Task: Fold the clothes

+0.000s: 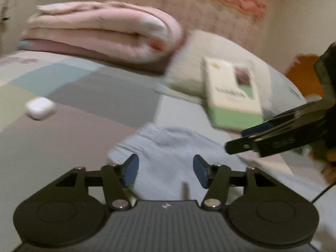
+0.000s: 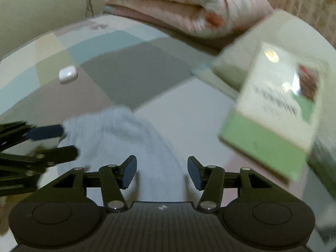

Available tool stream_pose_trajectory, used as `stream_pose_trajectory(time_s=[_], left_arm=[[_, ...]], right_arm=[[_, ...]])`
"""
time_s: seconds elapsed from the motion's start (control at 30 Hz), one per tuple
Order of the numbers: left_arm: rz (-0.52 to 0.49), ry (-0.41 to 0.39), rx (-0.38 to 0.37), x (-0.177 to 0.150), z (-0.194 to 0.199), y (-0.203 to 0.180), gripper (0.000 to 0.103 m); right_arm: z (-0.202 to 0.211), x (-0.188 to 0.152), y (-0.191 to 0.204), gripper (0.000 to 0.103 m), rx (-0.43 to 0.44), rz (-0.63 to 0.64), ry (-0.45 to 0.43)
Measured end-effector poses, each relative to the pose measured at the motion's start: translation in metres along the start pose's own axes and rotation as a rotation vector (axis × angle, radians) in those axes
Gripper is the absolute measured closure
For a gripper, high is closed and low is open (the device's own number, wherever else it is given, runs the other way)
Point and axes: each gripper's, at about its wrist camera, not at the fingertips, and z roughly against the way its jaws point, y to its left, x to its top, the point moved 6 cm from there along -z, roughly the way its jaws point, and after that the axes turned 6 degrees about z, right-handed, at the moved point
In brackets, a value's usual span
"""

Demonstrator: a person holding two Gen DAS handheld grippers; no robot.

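Left wrist view: the left gripper (image 1: 166, 171), jaws parted and empty, hangs over a pale blue garment (image 1: 172, 147) on the patchwork bedspread (image 1: 88, 96), its length running away from the camera; the right gripper (image 1: 239, 140) enters alongside. Right wrist view: the right gripper (image 2: 161, 172), likewise released, hangs above the garment (image 2: 117, 138), angled up-left; writing on the green-and-white box (image 2: 273, 113) is too blurred to read.

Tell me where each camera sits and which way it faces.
Left wrist view: on the left gripper, angled down at the blue cloth; right gripper enters from the right.
Right wrist view: on the right gripper, over the same cloth; left gripper enters from the left.
Shared: box, white case, pink blanket.
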Motion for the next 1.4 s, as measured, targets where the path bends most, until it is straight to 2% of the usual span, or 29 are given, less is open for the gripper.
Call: stream_pose_trajectory(time_s=[0.07, 0.17, 0.27, 0.3, 0.33, 0.37, 0.5, 0.6, 0.9, 1.03, 1.13, 1.23, 1.3, 1.37, 1.4], left_arm=[[-0.033, 0.064, 0.017, -0.008, -0.009, -0.002, 0.044], [-0.101, 0.107, 0.057, -0.01, -0.006, -0.006, 0.04], [-0.157, 0.119, 0.173, -0.008, -0.001, -0.003, 0.035], [-0.166, 0.111, 0.222, -0.005, -0.001, 0.0, 0.029], [-0.172, 0.104, 0.26, -0.003, 0.0, 0.002, 0.028], [-0.167, 0.094, 0.273, -0.001, 0.002, 0.005, 0.028], [-0.115, 0.078, 0.241, 0.004, 0.006, 0.011, 0.025], [-0.093, 0.069, 0.235, 0.005, 0.004, 0.012, 0.025], [-0.042, 0.061, 0.175, 0.012, 0.01, 0.005, 0.024], [-0.016, 0.031, 0.117, 0.023, 0.029, -0.005, 0.024], [0.011, 0.012, 0.052, 0.031, 0.048, -0.016, 0.019], [-0.048, 0.06, -0.012, 0.05, 0.065, -0.034, 0.019], [-0.166, 0.067, 0.037, 0.07, 0.078, -0.048, 0.019], [-0.321, 0.02, 0.111, 0.09, 0.091, -0.065, 0.018], [-0.4, 0.005, 0.134, 0.098, 0.096, -0.074, 0.013]], right_arm=[[0.011, -0.023, -0.005, 0.039, -0.017, -0.03, 0.03], [0.02, -0.058, -0.014, 0.037, -0.037, -0.093, 0.08], [0.021, -0.082, -0.015, 0.037, -0.058, -0.142, 0.116], [0.021, -0.089, -0.013, 0.034, -0.065, -0.155, 0.128], [0.02, -0.095, -0.012, 0.032, -0.072, -0.168, 0.139], [0.02, -0.102, -0.011, 0.03, -0.079, -0.181, 0.15], [0.036, -0.121, 0.001, 0.03, -0.131, -0.236, 0.13], [0.067, -0.142, 0.012, 0.03, -0.151, -0.344, 0.094], [0.208, -0.256, 0.079, 0.028, -0.292, -0.588, 0.091], [0.269, -0.298, 0.11, 0.027, -0.315, -0.674, 0.002], [0.308, -0.32, 0.121, 0.024, -0.33, -0.691, -0.057], [0.334, -0.331, 0.117, 0.024, -0.35, -0.707, -0.11], [0.347, -0.332, 0.118, 0.022, -0.367, -0.699, -0.164], [0.357, -0.334, 0.121, 0.019, -0.373, -0.689, -0.21], [0.36, -0.336, 0.122, 0.018, -0.37, -0.684, -0.227]])
